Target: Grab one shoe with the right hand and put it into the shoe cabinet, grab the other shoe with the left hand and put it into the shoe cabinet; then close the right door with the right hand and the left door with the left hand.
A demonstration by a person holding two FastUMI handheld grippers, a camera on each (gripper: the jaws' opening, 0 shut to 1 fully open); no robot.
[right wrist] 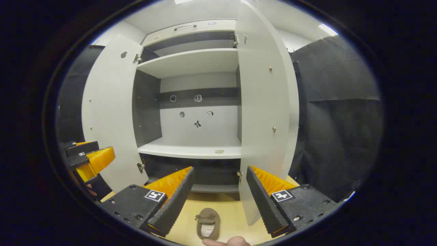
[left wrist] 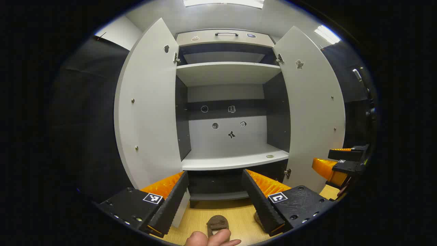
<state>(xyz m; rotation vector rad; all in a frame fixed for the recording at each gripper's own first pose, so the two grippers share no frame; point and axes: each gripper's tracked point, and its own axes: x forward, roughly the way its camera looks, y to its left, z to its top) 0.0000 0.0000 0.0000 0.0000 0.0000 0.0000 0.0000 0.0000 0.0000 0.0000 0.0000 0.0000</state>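
A brown shoe (left wrist: 217, 222) lies on the wooden floor (left wrist: 239, 213) in front of the shoe cabinet (left wrist: 227, 73), below and between the fingers of my left gripper (left wrist: 215, 172), which is open and holds nothing. A brown edge, maybe the other shoe (left wrist: 256, 216), peeks out beside one finger. In the right gripper view a brown shoe (right wrist: 207, 223) lies on the floor below my right gripper (right wrist: 220, 168), also open and holding nothing. Both cabinet doors, left (left wrist: 150, 112) and right (left wrist: 314, 112), stand wide open.
The middle shelf (left wrist: 232, 159) is bare except for a small round spot (left wrist: 269, 156). A person's fingers (left wrist: 211, 239) show at the bottom edge. My right gripper (left wrist: 336, 160) hangs off to the right past the right door. Black cloth walls flank the cabinet.
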